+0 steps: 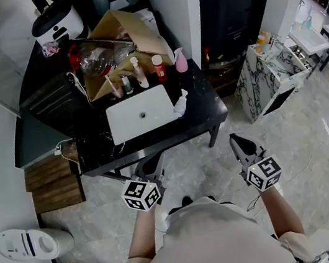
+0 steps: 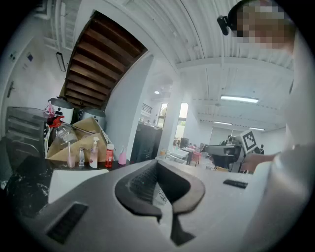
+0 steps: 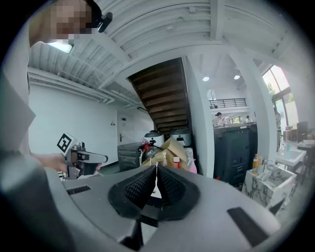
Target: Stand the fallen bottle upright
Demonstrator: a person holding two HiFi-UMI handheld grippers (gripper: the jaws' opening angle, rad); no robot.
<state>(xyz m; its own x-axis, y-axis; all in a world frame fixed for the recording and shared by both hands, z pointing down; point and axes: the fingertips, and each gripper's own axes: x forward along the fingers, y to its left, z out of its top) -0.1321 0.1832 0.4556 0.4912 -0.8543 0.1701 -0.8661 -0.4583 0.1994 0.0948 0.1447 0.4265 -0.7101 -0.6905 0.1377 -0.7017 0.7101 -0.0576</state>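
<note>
Closest to us are our two claws, held out low in front of us over the floor, and neither one has reached the table. Our left gripper (image 1: pixel 153 166) has its jaws pressed together with nothing in them, and our right gripper (image 1: pixel 240 143) is pinched closed and empty too. A little farther on is the black table (image 1: pixel 208 113), with a white tray (image 1: pixel 128 124) lying flat on it. The fallen bottle (image 1: pixel 180 103), small and white, lies on its side at the right edge of that tray, and no claw is touching it. Behind it a row of other bottles stands up straight, with a red bottle (image 1: pixel 158 68) and a pink spray bottle (image 1: pixel 180 60) among them, and behind those is a cardboard box (image 1: pixel 134 29). So we think the job is only at its start — the reaching step. Next, we think, one claw has to spread its jaws, go to the bottle, and close around its body. The right one looks nearer to it. Then it needs tipping up gently, so it does not bump the pink one close behind.
</note>
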